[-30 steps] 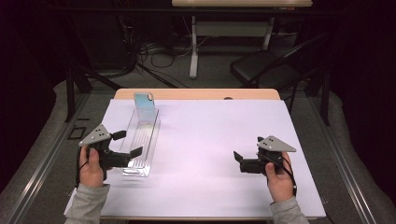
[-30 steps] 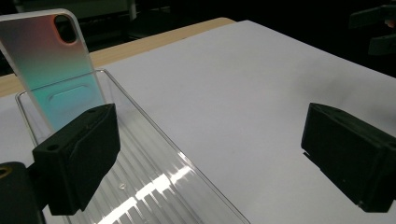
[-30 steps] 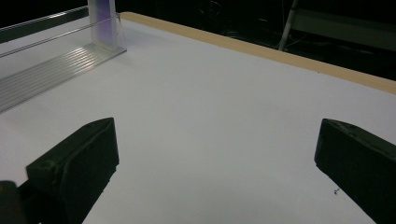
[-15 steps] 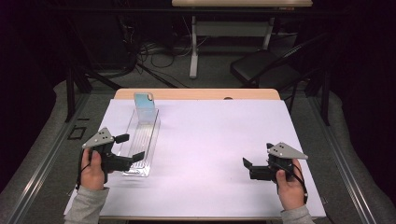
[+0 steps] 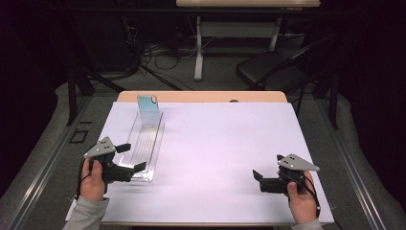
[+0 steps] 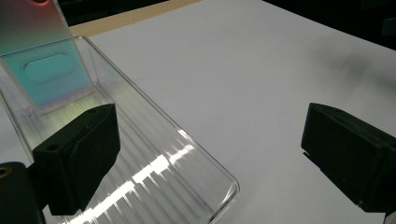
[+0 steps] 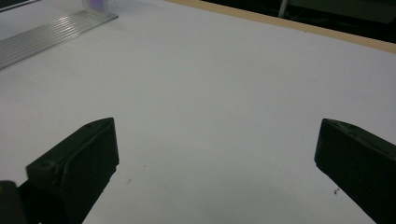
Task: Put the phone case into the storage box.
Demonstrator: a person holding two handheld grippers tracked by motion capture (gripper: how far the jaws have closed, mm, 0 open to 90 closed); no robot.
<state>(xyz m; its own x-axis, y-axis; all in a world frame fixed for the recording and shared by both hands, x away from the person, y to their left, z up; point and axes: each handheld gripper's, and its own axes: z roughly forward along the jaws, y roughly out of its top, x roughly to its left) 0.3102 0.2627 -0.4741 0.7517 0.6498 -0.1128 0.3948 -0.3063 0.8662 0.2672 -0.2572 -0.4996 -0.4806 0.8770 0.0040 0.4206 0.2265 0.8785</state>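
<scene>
**Both claws spread over the white table**

I am holding my left gripper (image 5: 128,156) low at the near end of the clear tray (image 5: 143,143), jaws spread wide, one over the tray. A blue card (image 5: 148,110) is standing at the tray's far end. My right gripper (image 5: 257,178) is hovering well apart, jaws spread, above the bare table (image 5: 225,143). I cannot read any writing.

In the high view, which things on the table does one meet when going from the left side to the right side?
Left gripper → clear plastic tray with the blue card standing at its far end → bare white table surface → right gripper.
</scene>
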